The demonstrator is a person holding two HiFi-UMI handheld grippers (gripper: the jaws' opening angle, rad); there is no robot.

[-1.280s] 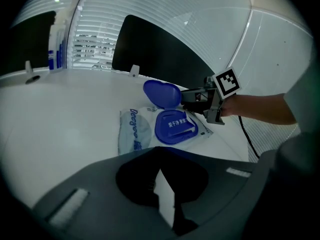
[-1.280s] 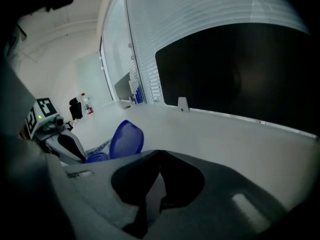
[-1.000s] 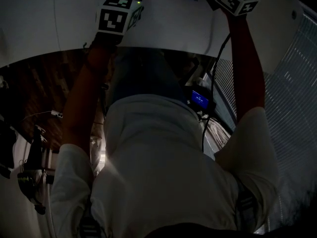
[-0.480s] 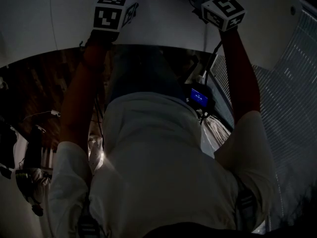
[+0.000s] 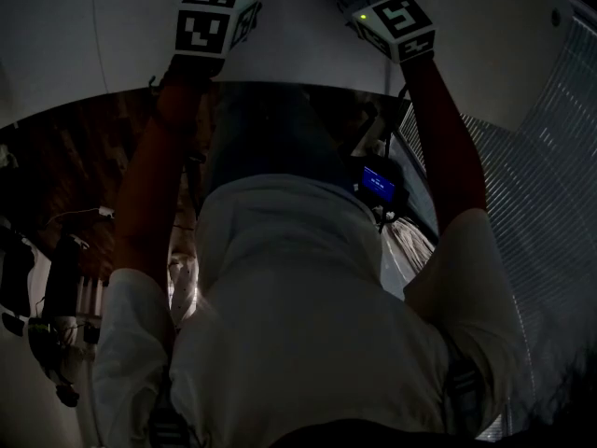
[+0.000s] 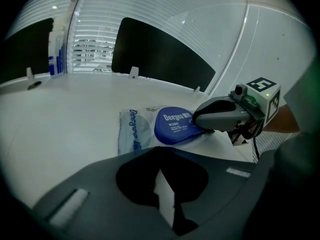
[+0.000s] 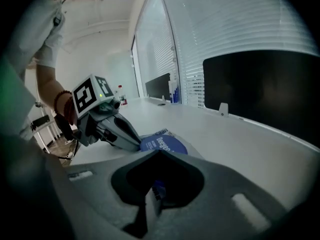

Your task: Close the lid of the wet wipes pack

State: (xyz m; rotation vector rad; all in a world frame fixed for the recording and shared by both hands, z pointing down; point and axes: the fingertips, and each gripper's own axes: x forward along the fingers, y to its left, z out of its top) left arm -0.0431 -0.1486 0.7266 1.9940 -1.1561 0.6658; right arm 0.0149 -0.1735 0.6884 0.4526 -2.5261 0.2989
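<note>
**Both tongs drawn narrow at the Deeyeo wipes lid**

In the dim head view only a white shirt [image 5: 308, 325] and the marker cubes are made out. The jaws are cut off at the top edge and the pack is out of frame. The left gripper [image 7: 135, 145] is held with its jaws together, tips at the edge of the wet wipes pack [image 6: 131, 132]. The right gripper [image 6: 197, 120], likewise narrowed, is laid on the far rim of the blue lid [image 6: 174, 126]. "Deeyeo" is read on lid and film; the smaller print is illegible. The pack lies on the white table [image 6: 60, 114], with a black monitor [image 6: 160, 54] behind.
</note>
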